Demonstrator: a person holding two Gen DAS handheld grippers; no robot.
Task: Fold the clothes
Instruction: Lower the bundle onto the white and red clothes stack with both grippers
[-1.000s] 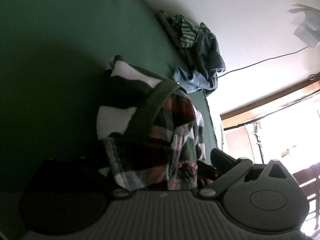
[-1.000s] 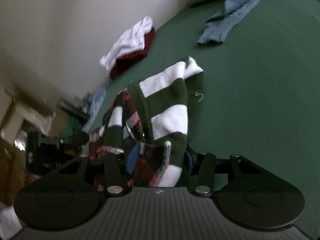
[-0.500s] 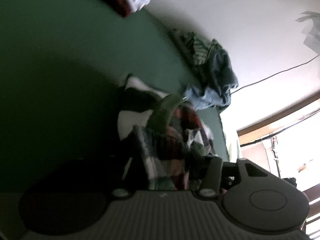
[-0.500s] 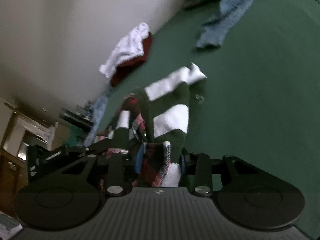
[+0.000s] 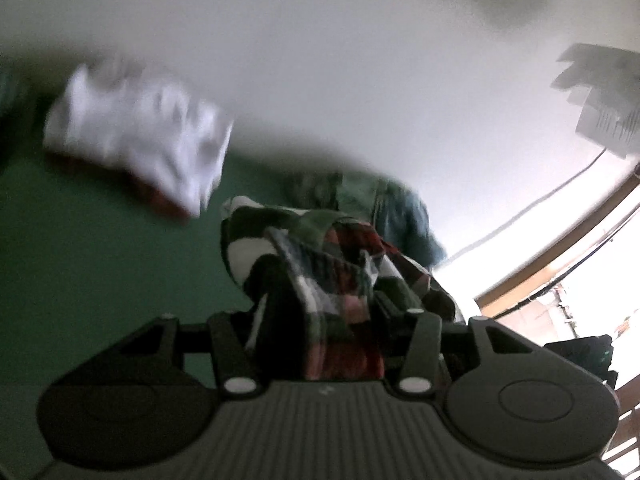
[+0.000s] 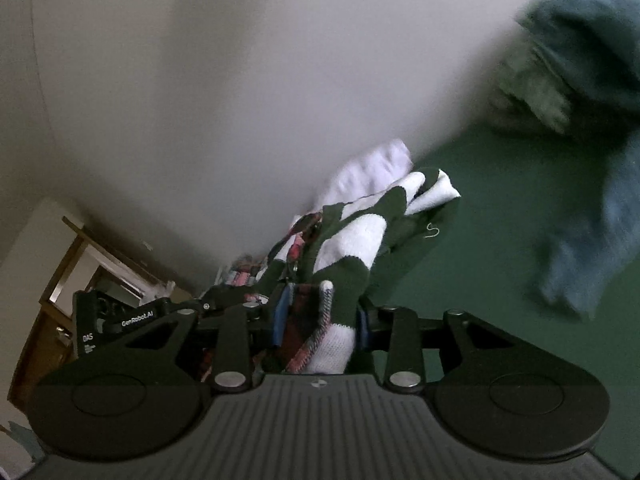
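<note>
White lettering reads "GenRobot.AI" and "DAS" on the black body of the left gripper (image 6: 224, 304), seen at lower left of the right wrist view; smaller print under "DAS" is too small to read. A small round logo sits on the ribbed grey housing at bottom centre of that view.

The right gripper (image 6: 316, 320) pinches a bunched garment (image 6: 352, 248) between its blue-padded fingers (image 6: 280, 316): thick knit in broad dark green and white stripes, with red, white and dark plaid cloth showing inside. A loose pale thread curls at its edge. It hangs in the middle of the frame above the green felt-like surface (image 6: 480, 240).

In the left wrist view the left gripper (image 5: 320, 312) is also clamped on the garment (image 5: 320, 264), plaid side foremost, at centre frame. A blurred white cloth (image 5: 140, 132) over something dark red lies upper left on the surface (image 5: 100, 260). A blue-grey pile (image 6: 580, 100) lies at upper right of the right wrist view, smeared by motion. A thin cable (image 5: 520, 216) crosses the pale wall (image 5: 340, 60).
</note>
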